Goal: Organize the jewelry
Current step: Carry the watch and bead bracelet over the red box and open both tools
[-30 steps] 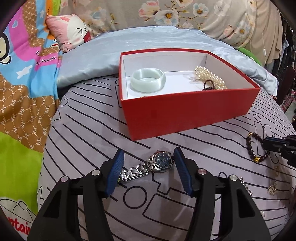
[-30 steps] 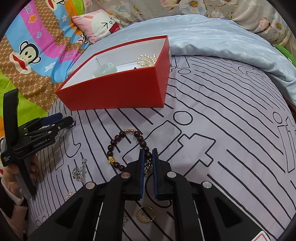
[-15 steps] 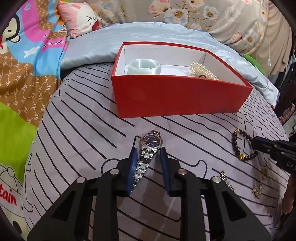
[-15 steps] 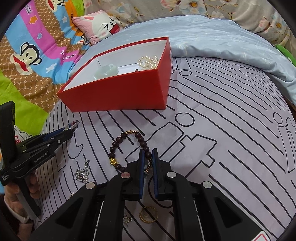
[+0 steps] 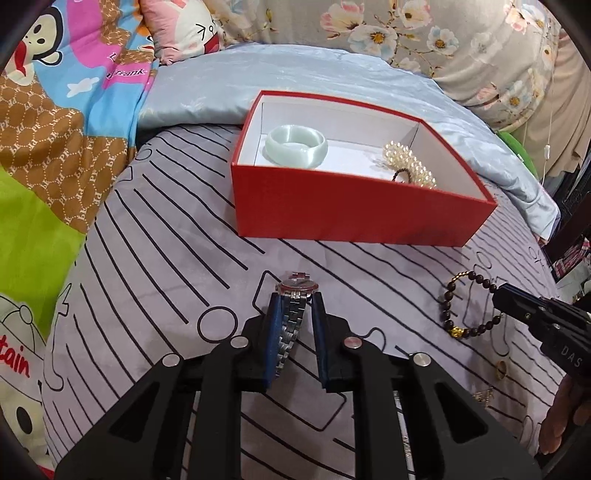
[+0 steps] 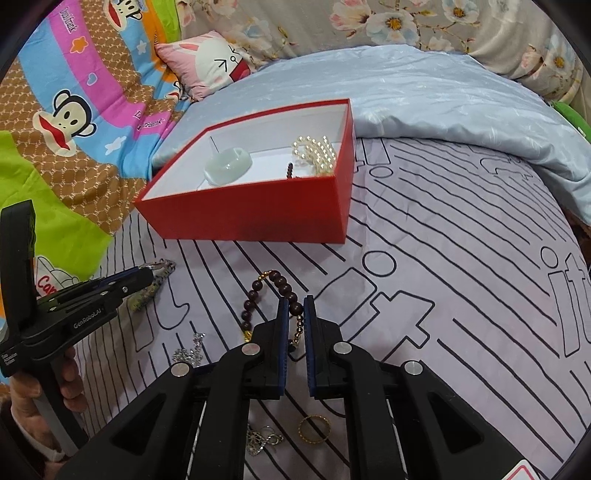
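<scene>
Lower centre of left wrist view: left gripper (image 5: 295, 301) pinching watch (image 5: 293, 314) by its slack, slippery metal band, below red box (image 5: 347, 214). Lower centre, right view: right gripper (image 6: 296, 306) nearly closed around bead bracelet (image 6: 280, 288); grip unconfirmed.

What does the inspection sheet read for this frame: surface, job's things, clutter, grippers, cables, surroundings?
Surface: grey bedsheet with black line print.
Job's things: red box holds jade bangle and pearl bracelet; silver wristwatch; dark bead bracelet; gold ring, silver chain loose on sheet.
Clutter: nothing seen.
Grippers: left gripper shut on wristwatch band; right gripper shut on bead bracelet.
Cables: white cord hanging at far right.
Surroundings: monkey-print quilt, bunny pillow, pale blue duvet, floral fabric.
</scene>
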### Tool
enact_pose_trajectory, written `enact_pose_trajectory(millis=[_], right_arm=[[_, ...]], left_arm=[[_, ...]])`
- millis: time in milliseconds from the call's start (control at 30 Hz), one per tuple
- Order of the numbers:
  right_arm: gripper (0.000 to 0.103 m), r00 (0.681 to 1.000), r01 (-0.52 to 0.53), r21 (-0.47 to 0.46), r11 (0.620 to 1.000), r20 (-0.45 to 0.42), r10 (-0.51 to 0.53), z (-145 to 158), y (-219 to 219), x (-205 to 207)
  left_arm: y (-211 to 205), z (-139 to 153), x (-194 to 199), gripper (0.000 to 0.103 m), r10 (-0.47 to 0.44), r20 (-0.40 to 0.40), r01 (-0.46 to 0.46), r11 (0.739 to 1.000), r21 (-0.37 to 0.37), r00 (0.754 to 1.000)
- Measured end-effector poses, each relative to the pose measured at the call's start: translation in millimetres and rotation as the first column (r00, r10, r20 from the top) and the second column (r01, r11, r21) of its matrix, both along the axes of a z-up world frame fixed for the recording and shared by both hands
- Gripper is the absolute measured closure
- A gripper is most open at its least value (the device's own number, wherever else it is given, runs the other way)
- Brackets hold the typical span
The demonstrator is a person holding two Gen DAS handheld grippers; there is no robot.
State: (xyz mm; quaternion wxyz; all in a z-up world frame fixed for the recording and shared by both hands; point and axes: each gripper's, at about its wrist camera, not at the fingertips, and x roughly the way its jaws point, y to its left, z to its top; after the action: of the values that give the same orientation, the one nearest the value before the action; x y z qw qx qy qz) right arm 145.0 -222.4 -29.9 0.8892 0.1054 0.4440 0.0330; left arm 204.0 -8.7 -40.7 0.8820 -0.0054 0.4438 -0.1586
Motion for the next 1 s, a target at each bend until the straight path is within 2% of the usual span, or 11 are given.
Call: enact_pose_trajectory(millis=[467, 533, 567, 767, 900, 1000], right_arm=[[0.096, 0.994, -0.023, -0.011, 1.000, 0.103, 0.024, 47.7, 1.2, -6.9], [0.096, 0.992, -0.028, -0.019, 0.999, 0.123, 0.031, 56.2, 1.7, -5.8], [0.096, 0.990, -0.035, -0.022, 0.999, 0.135, 0.037, 62.0, 2.2, -4.1], [0.096, 0.979, -0.048, -0.063, 0.997, 0.197, 0.060, 92.5, 3.6, 11.5], [0.096, 0.977, -0.053, -0.068, 0.996, 0.202, 0.066, 94.8, 4.8, 11.3], [0.096, 0.981, -0.052, -0.058, 0.997, 0.184, 0.062, 85.5, 5.4, 9.3]], left_arm=[[-4.1, 58.7, -14.8, 0.088, -0.021, 0.070, 0.026, 0.997, -0.066, 0.997], [-6.7, 69.7, -14.4, 0.093, -0.032, 0.088, 0.039, 0.996, -0.075, 0.996], [-7.5, 73.8, -13.6, 0.102, -0.036, 0.094, 0.043, 0.996, -0.079, 0.995], [-15.9, 105.6, 0.5, 0.103, -0.045, 0.176, 0.058, 0.996, -0.074, 0.983], [-11.1, 104.2, 8.3, 0.103, -0.034, 0.164, 0.046, 0.997, -0.069, 0.986], [-6.9, 83.5, 7.0, 0.102, -0.027, 0.115, 0.035, 0.997, -0.069, 0.993]])
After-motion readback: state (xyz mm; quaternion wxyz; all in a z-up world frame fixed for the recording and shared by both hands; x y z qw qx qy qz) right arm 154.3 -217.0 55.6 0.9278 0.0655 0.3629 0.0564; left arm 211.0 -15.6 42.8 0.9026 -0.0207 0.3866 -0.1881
